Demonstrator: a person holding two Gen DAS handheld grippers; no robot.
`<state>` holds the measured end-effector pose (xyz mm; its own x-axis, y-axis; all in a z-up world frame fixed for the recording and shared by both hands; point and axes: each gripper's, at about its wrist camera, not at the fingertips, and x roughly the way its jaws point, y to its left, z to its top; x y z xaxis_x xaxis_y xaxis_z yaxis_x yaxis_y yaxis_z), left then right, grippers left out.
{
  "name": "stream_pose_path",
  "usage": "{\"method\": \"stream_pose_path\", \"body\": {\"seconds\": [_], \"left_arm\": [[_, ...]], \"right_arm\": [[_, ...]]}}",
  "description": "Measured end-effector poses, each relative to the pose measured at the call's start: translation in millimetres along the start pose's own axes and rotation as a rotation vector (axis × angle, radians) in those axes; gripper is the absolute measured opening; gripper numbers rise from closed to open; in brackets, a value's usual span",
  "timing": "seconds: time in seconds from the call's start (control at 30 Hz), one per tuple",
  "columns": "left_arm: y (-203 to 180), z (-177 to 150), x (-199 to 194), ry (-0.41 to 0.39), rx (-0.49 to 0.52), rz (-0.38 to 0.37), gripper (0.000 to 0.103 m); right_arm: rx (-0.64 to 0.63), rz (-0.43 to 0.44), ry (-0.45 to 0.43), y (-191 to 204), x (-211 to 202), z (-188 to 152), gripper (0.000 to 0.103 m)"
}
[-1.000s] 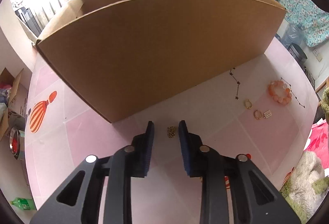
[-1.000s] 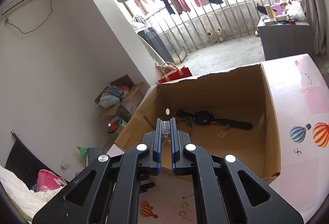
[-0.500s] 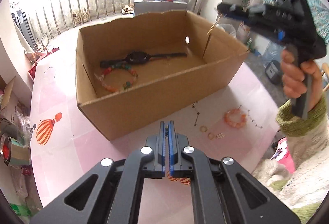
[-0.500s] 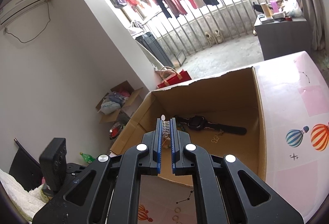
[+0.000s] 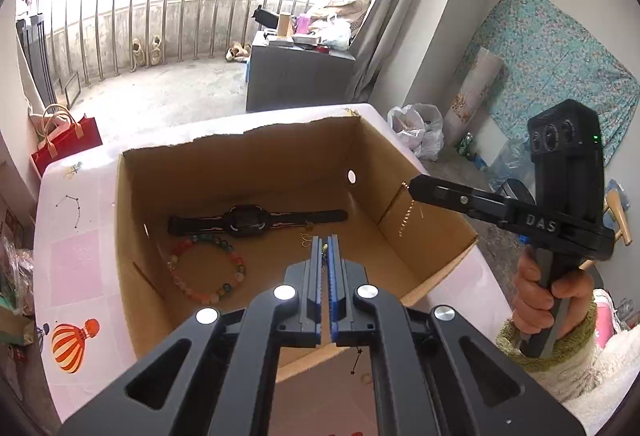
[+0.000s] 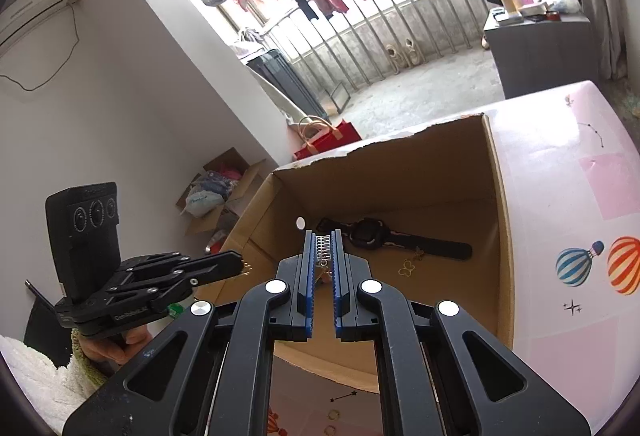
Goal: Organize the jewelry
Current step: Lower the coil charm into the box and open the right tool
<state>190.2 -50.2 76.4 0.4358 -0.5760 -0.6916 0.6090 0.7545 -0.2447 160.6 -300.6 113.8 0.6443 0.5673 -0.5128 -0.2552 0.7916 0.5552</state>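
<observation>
Above the open cardboard box [image 5: 256, 172] on the desk [image 5: 76, 260], both grippers pinch jewelry for dropping inside: left gripper [image 5: 325, 250] a small gold piece [image 6: 247, 268], right gripper [image 6: 322, 248] a chain [image 5: 406, 214].

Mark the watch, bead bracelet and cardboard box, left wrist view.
watch [image 5: 245, 220]: left wrist view, on its dial.
bead bracelet [image 5: 240, 268]: left wrist view, right-side beads.
cardboard box [image 5: 248, 156]: left wrist view, far inner wall.

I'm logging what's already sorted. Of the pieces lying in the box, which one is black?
The wristwatch, stretched flat near the cardboard box's far wall. The beaded bracelet beside it is multicoloured.
</observation>
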Motion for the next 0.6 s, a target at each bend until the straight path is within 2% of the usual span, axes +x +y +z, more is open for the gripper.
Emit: {"method": "stream_pose_path", "body": {"seconds": [0.23,0.4,0.6], "left_arm": [[18,16,51,0.093,-0.043,0.052,0.003],[26,21,58,0.1,-0.072,0.048,0.033],[34,19,49,0.087,-0.091,0.07,0.042]], "right_arm": [[-0.013,-0.021,0.048,3,21,4,0.006],[0.008,-0.018,0.041,-2,20,6,0.008],[0.037,-0.024,0.0,-7,3,9,0.009]]}}
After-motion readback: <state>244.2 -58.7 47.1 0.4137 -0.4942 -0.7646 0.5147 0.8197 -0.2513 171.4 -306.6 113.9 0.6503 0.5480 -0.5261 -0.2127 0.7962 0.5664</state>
